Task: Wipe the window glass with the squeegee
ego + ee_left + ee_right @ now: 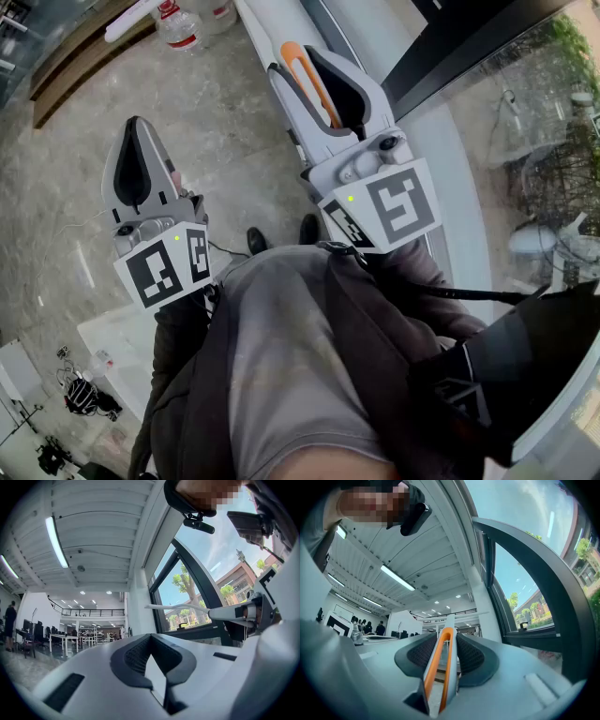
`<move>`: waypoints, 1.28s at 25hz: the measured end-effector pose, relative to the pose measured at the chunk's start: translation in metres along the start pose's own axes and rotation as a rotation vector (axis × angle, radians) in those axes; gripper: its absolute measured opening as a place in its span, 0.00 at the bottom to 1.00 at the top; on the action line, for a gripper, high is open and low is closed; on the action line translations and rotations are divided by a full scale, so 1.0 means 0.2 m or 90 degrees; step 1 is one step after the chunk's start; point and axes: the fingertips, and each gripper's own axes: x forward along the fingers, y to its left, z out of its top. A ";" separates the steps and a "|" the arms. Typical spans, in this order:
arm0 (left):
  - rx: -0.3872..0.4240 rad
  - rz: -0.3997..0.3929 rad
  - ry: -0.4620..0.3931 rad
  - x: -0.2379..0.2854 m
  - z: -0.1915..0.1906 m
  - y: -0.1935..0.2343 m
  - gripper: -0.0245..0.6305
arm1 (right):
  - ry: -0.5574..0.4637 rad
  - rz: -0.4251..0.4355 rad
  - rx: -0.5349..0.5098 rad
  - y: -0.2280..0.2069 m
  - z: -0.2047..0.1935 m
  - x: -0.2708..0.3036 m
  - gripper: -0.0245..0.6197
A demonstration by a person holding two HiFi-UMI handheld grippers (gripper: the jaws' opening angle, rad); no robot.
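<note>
Item 1. Right gripper [302, 66] [445, 639], white body with dark jaw pads and a square-marker cube. Jaws clamped on the squeegee handle, one pad against each side of it.

Item 2. Squeegee with an orange-and-white slotted handle [314, 89] [436, 663]. It is held in the right gripper and runs out past the jaw tips. In the left gripper view its long white part [187, 607] reaches across in front of the window. The blade end cannot be made out clearly, and whether it touches the glass cannot be told.

Item 3. Left gripper [138, 141] [152, 648], same build. Jaws together with nothing between them. It is held to the left of the right gripper, apart from it and from the squeegee.

Item 4. Large window glass [534, 141] [520, 588], at the person's right, set in a dark metal window frame [450, 56]. Trees and buildings show through it.

Item 5. Grey stone-tile floor [216, 112], below both grippers.

Item 6. Clear plastic bottle with a red label [178, 28], standing on the floor at the top of the head view, well away from the grippers.

Item 7. Person's dark shoes [258, 239], on the floor between the two grippers.
</note>
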 end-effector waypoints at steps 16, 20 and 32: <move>-0.013 0.063 0.039 0.27 -0.29 0.33 0.04 | 0.022 0.051 0.036 -0.04 -0.28 0.48 0.24; -0.041 0.062 0.033 0.53 -0.34 0.59 0.04 | 0.017 0.040 0.012 -0.04 -0.28 0.82 0.24; -0.077 -0.011 -0.009 1.41 -0.40 1.08 0.04 | -0.016 -0.070 -0.064 -0.23 -0.23 1.60 0.24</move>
